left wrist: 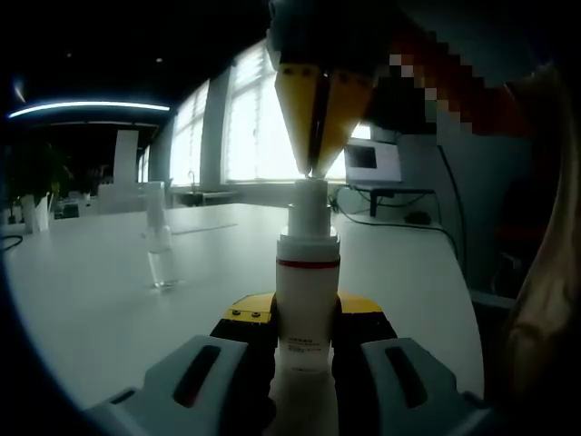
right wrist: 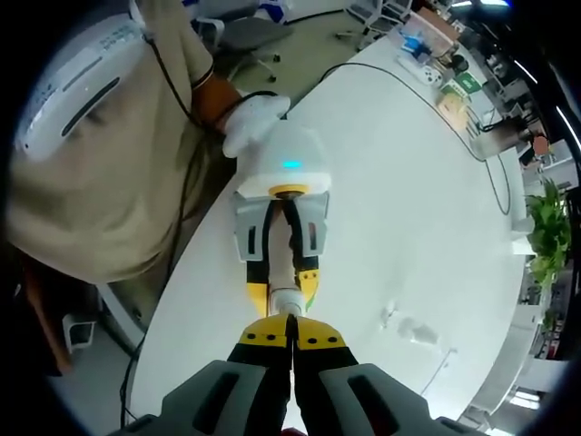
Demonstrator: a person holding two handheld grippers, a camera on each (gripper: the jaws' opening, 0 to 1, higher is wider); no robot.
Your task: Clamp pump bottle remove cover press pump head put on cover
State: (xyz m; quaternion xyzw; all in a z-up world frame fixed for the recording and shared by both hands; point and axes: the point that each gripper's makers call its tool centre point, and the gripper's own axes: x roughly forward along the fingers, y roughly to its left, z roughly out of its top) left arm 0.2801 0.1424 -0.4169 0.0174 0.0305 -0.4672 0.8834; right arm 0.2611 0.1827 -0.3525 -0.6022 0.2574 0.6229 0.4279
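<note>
A white pump bottle (left wrist: 304,309) with a red ring below its collar stands upright on the white table (left wrist: 109,309). My left gripper (left wrist: 304,313) is shut on its body, one jaw on each side. My right gripper (left wrist: 314,171) comes down from above, jaws shut together, its yellow tips touching the top of the pump head (left wrist: 310,195). In the right gripper view my right gripper (right wrist: 290,334) points straight down at the bottle's top (right wrist: 287,300), held by the left gripper (right wrist: 283,289). The clear cover (left wrist: 159,245) stands on the table to the left, also seen as the clear cover (right wrist: 413,331).
A monitor (left wrist: 372,163) and cables (left wrist: 399,222) sit at the table's far right. A person in beige clothing (right wrist: 109,163) stands at the table's edge. Boxes and small items (right wrist: 436,64) lie at the far end, near a plant (right wrist: 549,232).
</note>
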